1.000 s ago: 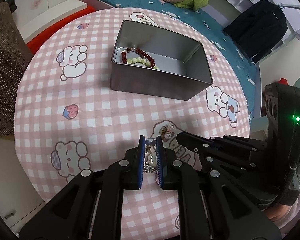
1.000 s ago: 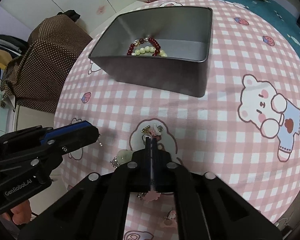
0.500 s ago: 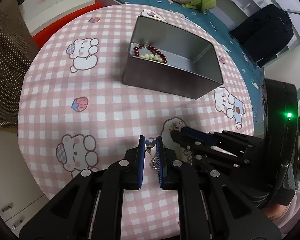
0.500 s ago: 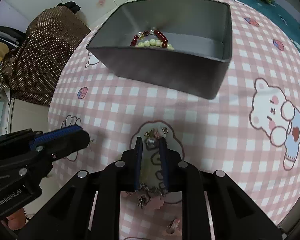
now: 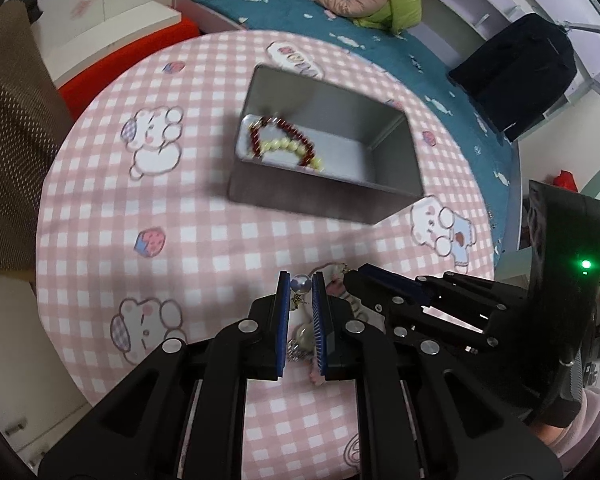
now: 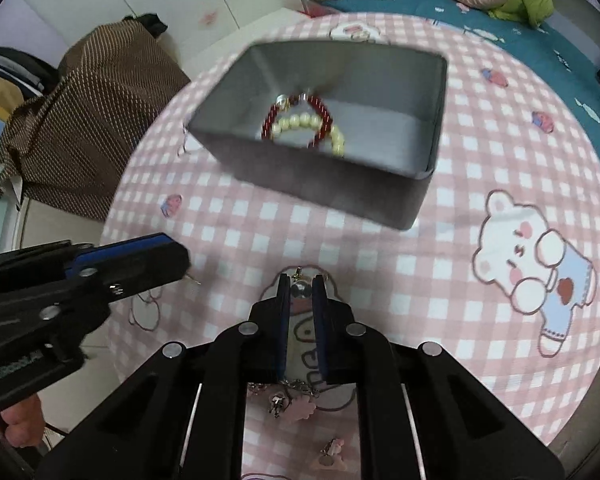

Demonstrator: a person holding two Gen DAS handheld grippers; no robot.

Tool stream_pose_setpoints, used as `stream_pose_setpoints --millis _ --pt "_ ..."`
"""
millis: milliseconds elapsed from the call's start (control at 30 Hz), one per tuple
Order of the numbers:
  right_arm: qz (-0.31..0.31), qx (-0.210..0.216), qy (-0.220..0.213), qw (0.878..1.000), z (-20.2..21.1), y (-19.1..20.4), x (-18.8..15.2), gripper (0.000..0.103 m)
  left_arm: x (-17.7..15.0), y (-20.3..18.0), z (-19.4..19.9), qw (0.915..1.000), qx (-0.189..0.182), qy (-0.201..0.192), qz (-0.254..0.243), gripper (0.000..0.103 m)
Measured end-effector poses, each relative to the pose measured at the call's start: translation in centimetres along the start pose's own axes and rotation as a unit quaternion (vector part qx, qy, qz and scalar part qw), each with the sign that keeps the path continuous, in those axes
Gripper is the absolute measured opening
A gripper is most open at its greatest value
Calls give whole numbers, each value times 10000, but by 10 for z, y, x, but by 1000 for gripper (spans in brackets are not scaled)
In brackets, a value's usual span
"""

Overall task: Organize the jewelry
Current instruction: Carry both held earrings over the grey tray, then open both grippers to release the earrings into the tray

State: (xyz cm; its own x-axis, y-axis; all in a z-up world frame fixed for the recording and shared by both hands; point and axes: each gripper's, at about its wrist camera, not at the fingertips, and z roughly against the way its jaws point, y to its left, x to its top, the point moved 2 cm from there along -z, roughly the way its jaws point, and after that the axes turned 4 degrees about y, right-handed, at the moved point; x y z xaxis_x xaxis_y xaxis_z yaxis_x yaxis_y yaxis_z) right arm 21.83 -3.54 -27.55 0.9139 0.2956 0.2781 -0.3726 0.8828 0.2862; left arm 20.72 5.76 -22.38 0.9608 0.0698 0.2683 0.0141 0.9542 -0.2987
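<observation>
A grey metal tin point(image 5: 324, 196) point(image 6: 340, 192) stands mid-table with a red bead bracelet point(image 5: 284, 130) point(image 6: 320, 106) and a cream bead bracelet point(image 5: 284, 145) point(image 6: 300, 122) inside. In the left wrist view my left gripper point(image 5: 301, 286) is shut on a silver pearl earring point(image 5: 301, 283), a small gold piece dangling under it. My right gripper point(image 6: 301, 289) is closing, its pads against a silver bead stud point(image 6: 301, 290). The two grippers sit side by side: the right gripper point(image 5: 360, 276) is just right of the left, and the left gripper point(image 6: 172, 252) shows at the right wrist view's left.
The round table has a pink checked cloth point(image 6: 440, 280) with bear prints. Loose chain and pink charms point(image 6: 296, 404) lie under the right gripper, another charm point(image 6: 330, 452) nearer the edge. A brown dotted cloth point(image 6: 84, 120) hangs left; a bed point(image 5: 340, 40) lies beyond.
The right gripper, fully shut a second ago, opened around the silver bead stud and has narrowed onto it. The left gripper kept its hold on the pearl earring.
</observation>
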Motion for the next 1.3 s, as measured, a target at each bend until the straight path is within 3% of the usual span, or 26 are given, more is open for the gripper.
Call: stream_pose_setpoints --millis 333,600,1167,1300 --pt "-135 1 -733 9972 51 -6 27 10 36 -23 15 9986 -188 -431 -233 11" --pt "-294 -58 -873 9957 55 -20 42 10 60 -27 8 9981 -215 -508 -258 11" --pt "-898 -331 -849 9918 61 -58 41 15 74 -49 -29 9974 -442 -94 -557 11" --pt "-1109 -391 -857 9894 65 -68 38 16 74 -55 -38 9972 -306 35 -686 12"
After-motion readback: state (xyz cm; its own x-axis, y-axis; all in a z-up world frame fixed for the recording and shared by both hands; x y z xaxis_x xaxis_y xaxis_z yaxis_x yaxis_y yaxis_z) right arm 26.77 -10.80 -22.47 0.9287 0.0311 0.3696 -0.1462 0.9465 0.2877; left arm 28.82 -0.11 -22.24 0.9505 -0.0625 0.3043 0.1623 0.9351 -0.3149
